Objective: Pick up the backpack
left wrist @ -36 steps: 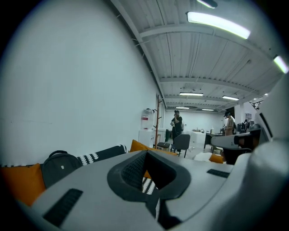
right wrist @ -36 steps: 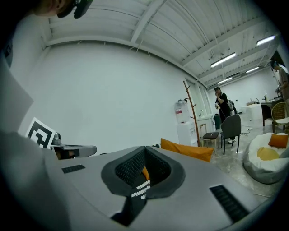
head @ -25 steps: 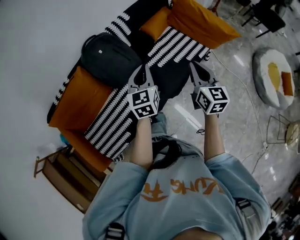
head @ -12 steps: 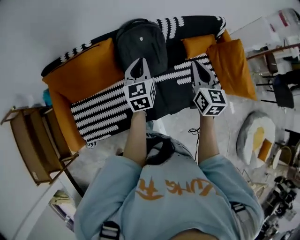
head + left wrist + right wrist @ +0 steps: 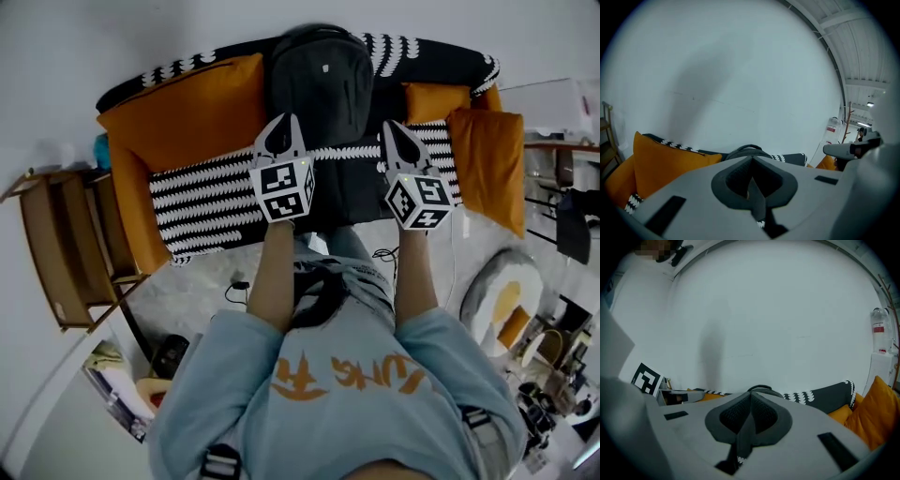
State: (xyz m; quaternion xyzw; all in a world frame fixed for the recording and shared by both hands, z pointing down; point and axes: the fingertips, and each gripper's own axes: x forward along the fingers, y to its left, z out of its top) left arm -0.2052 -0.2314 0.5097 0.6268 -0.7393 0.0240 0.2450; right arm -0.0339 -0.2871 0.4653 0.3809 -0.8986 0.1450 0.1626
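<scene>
The left gripper (image 5: 751, 161) has its 2 jaws pressed tight together, with nothing between them. Its pads (image 5: 733, 180) are dark and rough, like foam, and they sit in a smooth grey shell. The right gripper (image 5: 751, 398) looks the same: jaws together and nothing held.

In the head view both grippers point up the frame, side by side, each with pointed tips. Each one carries a cube (image 5: 284, 192) with black and white squares on it.

The backpack (image 5: 323, 80) is at the top middle of the head view, just past the 2 tips. It is dark grey, soft and round, with a loop handle on top. It stands against the back of a black sofa (image 5: 441, 52). Neither gripper holds it.

A cover (image 5: 211, 202) with black and white stripes lies on the seat. A big puffy orange pillow (image 5: 183, 117) sits at the upper left and another orange pillow (image 5: 487, 164) at the upper right. A brown wooden shelf (image 5: 70, 253) stands at the left edge. The wall (image 5: 94, 37) behind is plain and white.
</scene>
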